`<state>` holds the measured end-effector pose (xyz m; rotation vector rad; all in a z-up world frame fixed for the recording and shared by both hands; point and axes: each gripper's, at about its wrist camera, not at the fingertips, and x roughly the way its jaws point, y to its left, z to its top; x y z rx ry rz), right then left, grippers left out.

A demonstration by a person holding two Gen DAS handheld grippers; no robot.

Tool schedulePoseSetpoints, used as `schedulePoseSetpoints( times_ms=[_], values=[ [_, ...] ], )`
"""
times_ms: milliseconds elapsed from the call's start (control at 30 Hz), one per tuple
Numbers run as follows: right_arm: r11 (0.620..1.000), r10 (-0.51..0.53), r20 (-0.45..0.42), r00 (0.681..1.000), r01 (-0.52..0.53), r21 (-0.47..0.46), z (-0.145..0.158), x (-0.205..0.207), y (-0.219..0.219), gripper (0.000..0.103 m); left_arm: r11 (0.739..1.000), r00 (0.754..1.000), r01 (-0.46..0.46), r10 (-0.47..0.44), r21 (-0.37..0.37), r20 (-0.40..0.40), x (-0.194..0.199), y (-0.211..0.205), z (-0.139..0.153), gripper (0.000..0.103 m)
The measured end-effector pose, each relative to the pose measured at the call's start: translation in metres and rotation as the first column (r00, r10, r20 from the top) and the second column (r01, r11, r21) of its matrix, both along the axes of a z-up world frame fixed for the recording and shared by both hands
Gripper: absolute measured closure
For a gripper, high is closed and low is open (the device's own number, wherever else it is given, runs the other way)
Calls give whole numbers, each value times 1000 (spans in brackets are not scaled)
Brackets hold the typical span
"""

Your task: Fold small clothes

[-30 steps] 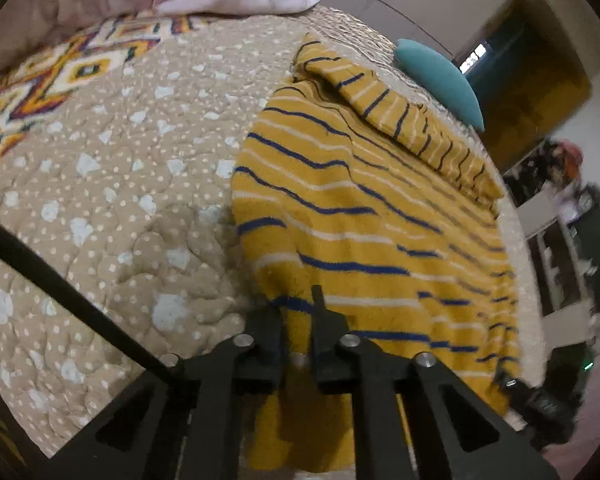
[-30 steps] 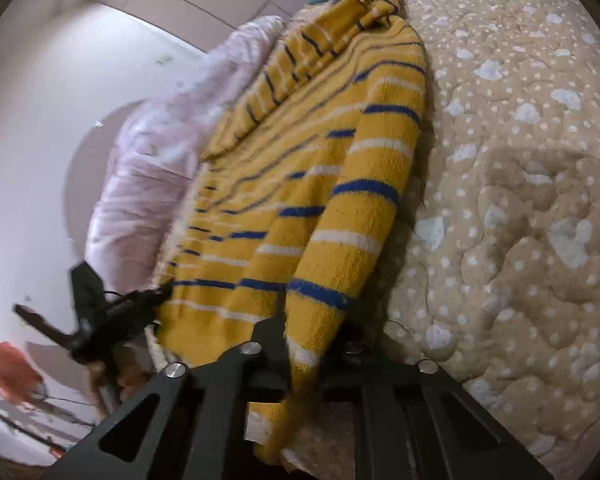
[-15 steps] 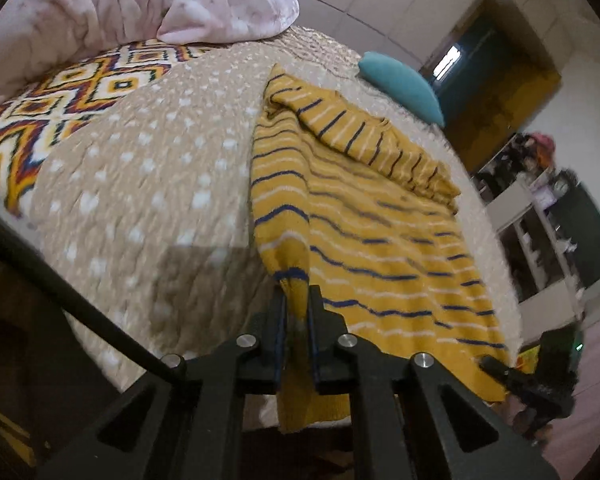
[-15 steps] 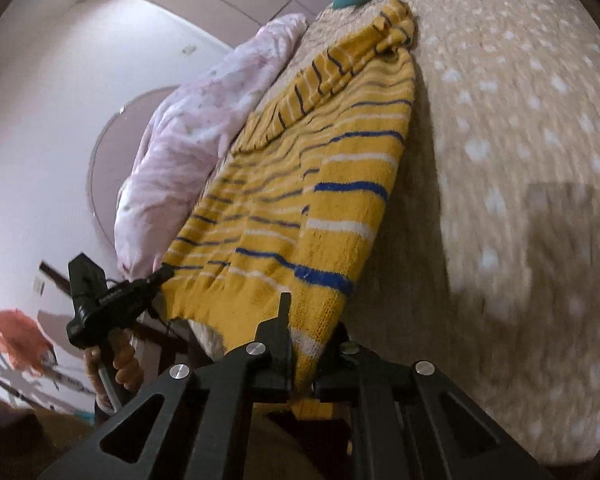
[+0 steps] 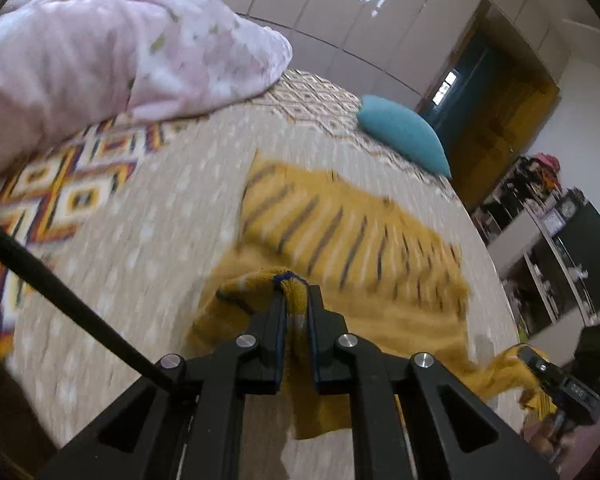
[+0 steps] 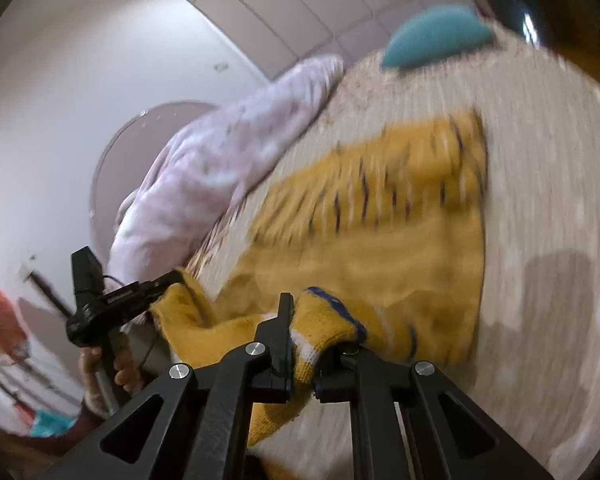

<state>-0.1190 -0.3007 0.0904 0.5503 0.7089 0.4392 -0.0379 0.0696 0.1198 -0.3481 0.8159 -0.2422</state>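
Lifted since a second ago, the striped sweater (image 5: 352, 236) hem now rides forward over its body on the bed (image 5: 148, 216), clamped by left gripper (image 5: 296, 300) and right gripper (image 6: 312, 320), collar lying ahead.

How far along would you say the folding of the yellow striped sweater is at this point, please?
Midway through the first fold. Done: the yellow striped sweater lies on the dotted quilt, its hem corners picked up. In hand: the left gripper and right gripper are each shut on a hem corner, raised above the rest of the sweater. Left: laying the hem down, letting go, and any further folds. Motion blur hides finer detail.
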Motion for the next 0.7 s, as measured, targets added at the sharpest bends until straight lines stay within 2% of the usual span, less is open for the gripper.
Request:
schedulePoseSetpoints(
  times_ms=[133, 233, 300, 433, 533, 600, 633, 667, 700],
  values=[
    [996, -84, 5, 996, 84, -28, 9, 67, -10, 95, 999, 999, -35, 35, 11, -21, 69, -16, 0, 94],
    [992, -128, -53, 990, 127, -20, -5, 110, -15, 95, 998, 995, -64, 65, 9, -81, 109, -21, -16, 94],
    [991, -136, -100, 986, 137, 2, -20, 128, -19, 95, 998, 990, -67, 66, -9, -124, 123, -22, -30, 94],
    [992, -121, -141, 983, 125, 20, -35, 158, -26, 94, 998, 983, -60, 57, -13, -173, 148, -23, -49, 93],
    [990, -115, -176, 978, 127, 57, -47, 183, -36, 92, 996, 977, -63, 47, -70, -208, 173, -19, -59, 92],
    [984, -125, -210, 970, 148, 98, -57, 202, -44, 87, 989, 973, -112, 90, -94, -211, 192, -13, -62, 90],
    [977, -144, -241, 960, 177, 122, -66, 216, -52, 85, 986, 972, -130, 105, -105, -210, 200, -10, -63, 84],
    [971, -151, -258, 954, 192, 141, -72, 224, -56, 80, 983, 969, -144, 116, -118, -216, 209, -7, -64, 74],
    [961, -156, -281, 947, 211, 179, -79, 233, -62, 78, 976, 965, -164, 129, -146, -228, 217, -1, -66, 69]
  ],
)
